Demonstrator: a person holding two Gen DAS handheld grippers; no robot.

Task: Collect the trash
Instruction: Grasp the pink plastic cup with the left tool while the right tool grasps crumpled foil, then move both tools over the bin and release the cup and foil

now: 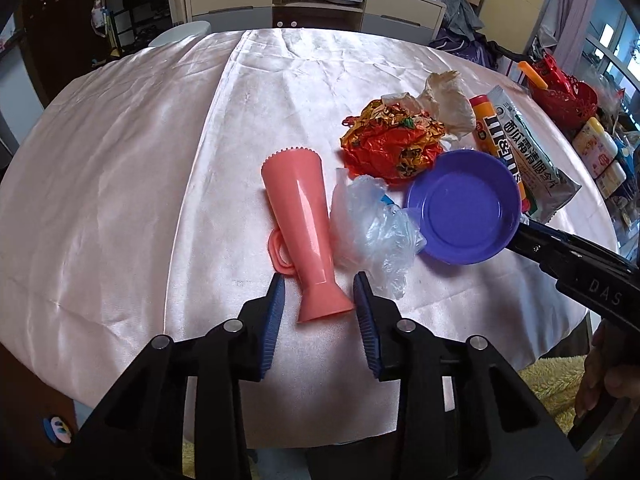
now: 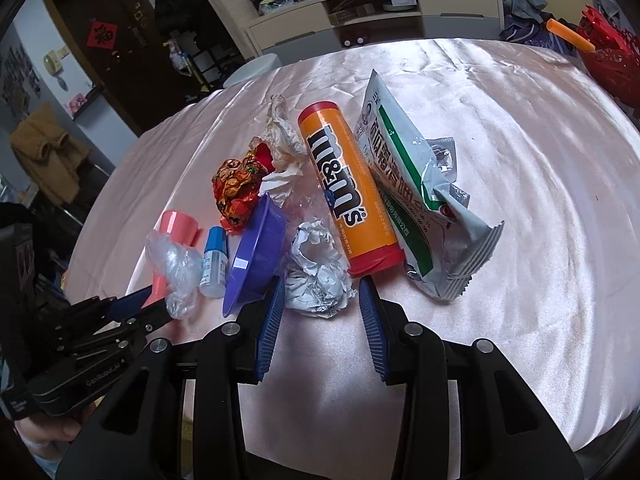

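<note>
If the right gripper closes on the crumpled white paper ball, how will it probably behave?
The crumpled white paper ball looks loosely wadded, so it will probably compress between the pads rather than resist. It seems very light, so it may slide on the glossy pink tablecloth if merely nudged. It lies just ahead of the right gripper, whose jaws are not on it.

Right tool (image 2: pixel 322 286) part-open around crumpled paper (image 2: pixel 316 270), beside purple bowl (image 2: pixel 256 256).

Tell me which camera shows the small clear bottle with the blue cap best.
The right wrist view: the small clear bottle with the blue cap stands upright there between the crumpled clear plastic bag and the purple plastic bowl. The left wrist view barely shows it, hidden behind that bag.
</note>
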